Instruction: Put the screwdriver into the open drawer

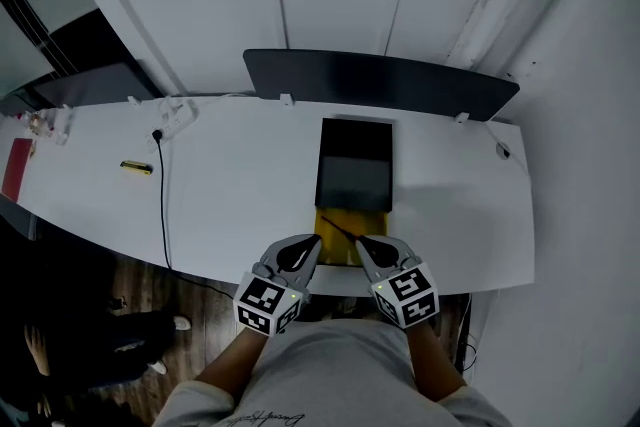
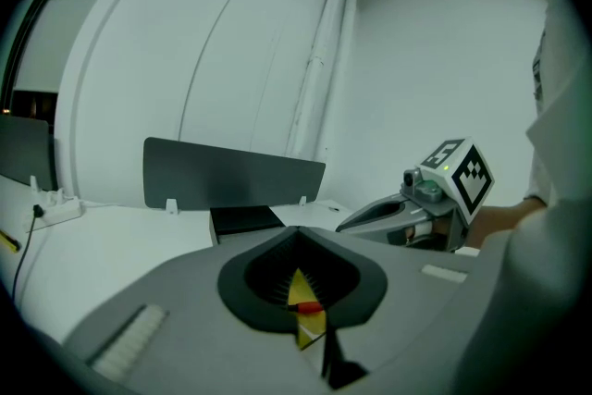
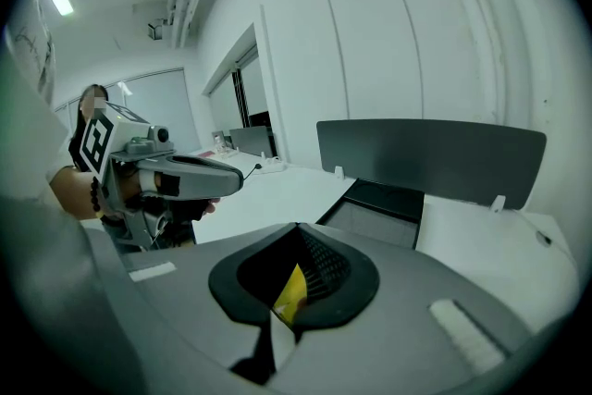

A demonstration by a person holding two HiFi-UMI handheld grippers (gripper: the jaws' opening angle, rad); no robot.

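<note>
Looks done, or nearly: screwdriver [image 1: 340,229] lies in yellow open drawer [image 1: 330,253], lower centre of head view, in front of black box [image 1: 355,165] on surface [image 1: 240,185]. Left gripper [image 1: 315,241] & right gripper [image 1: 361,241] both pressed together, empty, at drawer's near end. Left to do - prob. nothing but backing off.

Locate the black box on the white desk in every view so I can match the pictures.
Head view: the black box sits mid-picture, just below the dark divider panel.
Left gripper view: black box is low and left of centre, under the panel's right half.
Right gripper view: black box is right of centre, before the panel's left half.
Shared landmark: the dark divider panel, directly behind the box in all three views.
</note>
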